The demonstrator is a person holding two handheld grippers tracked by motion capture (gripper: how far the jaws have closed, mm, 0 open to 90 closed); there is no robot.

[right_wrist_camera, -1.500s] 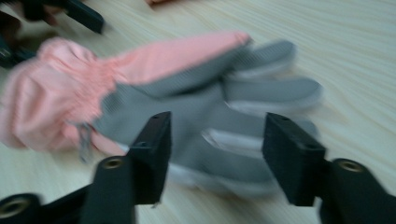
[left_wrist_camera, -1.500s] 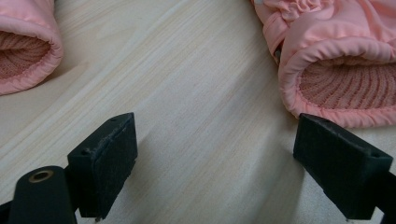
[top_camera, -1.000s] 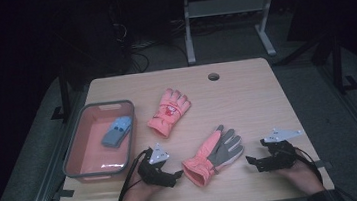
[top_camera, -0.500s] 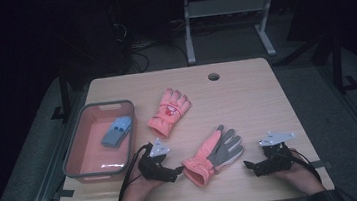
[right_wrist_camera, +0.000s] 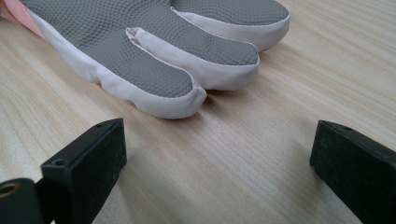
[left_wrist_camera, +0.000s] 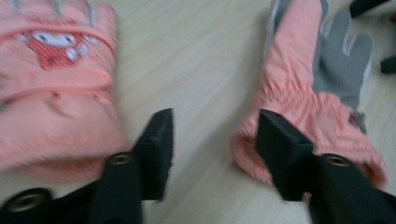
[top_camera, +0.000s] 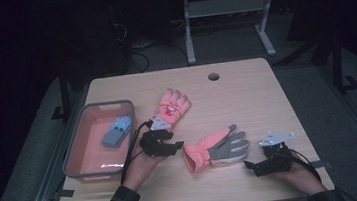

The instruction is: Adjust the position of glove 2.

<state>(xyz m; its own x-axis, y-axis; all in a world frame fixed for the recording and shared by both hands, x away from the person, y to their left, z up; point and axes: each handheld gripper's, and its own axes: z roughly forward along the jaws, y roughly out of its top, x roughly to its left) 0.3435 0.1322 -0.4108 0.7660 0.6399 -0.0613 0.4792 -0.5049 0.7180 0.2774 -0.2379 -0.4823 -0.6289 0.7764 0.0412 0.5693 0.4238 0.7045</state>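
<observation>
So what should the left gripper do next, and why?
Probably slide the left gripper sideways onto the cuff of the grey-palmed glove. Its fingers have just been closing with only bare table between them, and the cuff lies beside one finger.

- The left tool (top_camera: 175, 148) is held low over the desk (top_camera: 246, 91); its jaws have just been closing and stand half apart, nothing pressed between them.
- The right tool (top_camera: 251, 165) is held low, jaws spread wide.

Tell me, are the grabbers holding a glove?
No. The left gripper has been closing on bare table between the two gloves; the right gripper is open and empty.
</observation>
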